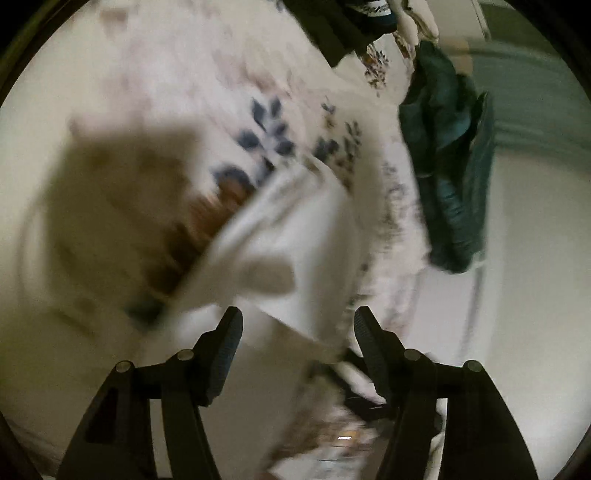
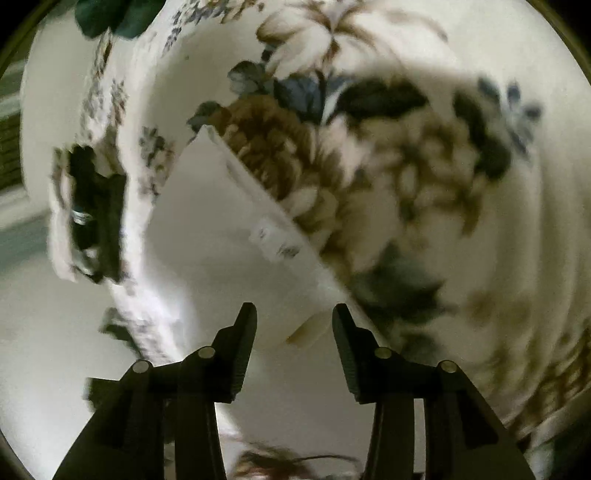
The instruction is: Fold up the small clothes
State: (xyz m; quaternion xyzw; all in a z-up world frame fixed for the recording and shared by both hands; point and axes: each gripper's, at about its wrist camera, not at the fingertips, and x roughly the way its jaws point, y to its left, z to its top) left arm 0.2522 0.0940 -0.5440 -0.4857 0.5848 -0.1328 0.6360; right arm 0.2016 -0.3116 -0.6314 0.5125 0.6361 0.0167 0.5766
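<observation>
A small white garment [image 1: 295, 236] lies on a white floral bedsheet [image 1: 177, 74], blurred by motion. My left gripper [image 1: 297, 317] is open just above its near edge, holding nothing. In the right wrist view the same white garment [image 2: 221, 236] shows a straight hem and a small label [image 2: 273, 236]. My right gripper [image 2: 293, 314] is open over its near corner, empty. The floral bedsheet [image 2: 406, 155] lies beyond it.
A dark teal garment [image 1: 450, 162] lies crumpled at the right in the left wrist view. Dark clothes [image 1: 347, 22] lie at the top. A dark object [image 2: 92, 214] sits at the left in the right wrist view, and a green cloth [image 2: 114, 14] at top left.
</observation>
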